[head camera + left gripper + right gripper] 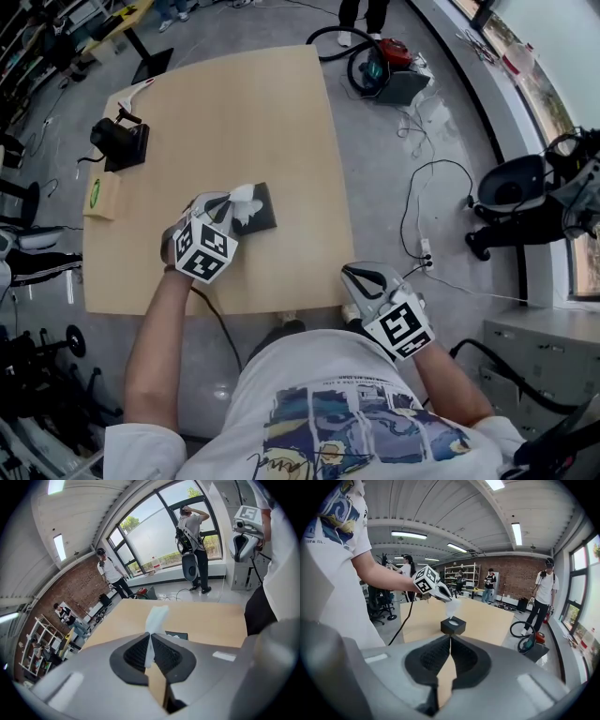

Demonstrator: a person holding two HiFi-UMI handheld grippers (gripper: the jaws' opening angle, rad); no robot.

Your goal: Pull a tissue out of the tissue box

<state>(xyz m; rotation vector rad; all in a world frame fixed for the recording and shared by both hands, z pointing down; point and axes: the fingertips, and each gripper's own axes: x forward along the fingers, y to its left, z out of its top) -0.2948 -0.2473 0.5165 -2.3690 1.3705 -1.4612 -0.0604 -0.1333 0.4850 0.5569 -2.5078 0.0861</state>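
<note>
Your white printed shirt (pixel 347 422) fills the bottom of the head view, with both forearms reaching out from it. Your left gripper (pixel 228 200) is over the wooden table (pixel 234 103), and its jaws are pressed together on a white tissue (pixel 246 194). In the left gripper view the tissue (pixel 156 618) is pinched between the closed pads and stands up past them as a pale folded strip.

Just beyond that gripper sits the black tissue box (pixel 261 216), a small cube near the middle of the table's near half. From the right gripper view you can see a light oval opening in the top of the tissue box (pixel 453 626), and the tissue (pixel 453 606) runs from that opening up to the left gripper (pixel 448 599) above it. Whether its lower end is free of the opening cannot be told.

Your right gripper (pixel 351 273) hangs at the table's near right corner, well apart from the box. Its jaws are together with nothing between them (pixel 450 644).

At the table's far left lie a black device (pixel 120 141) and a tan card with a green mark (pixel 98 197).
</note>
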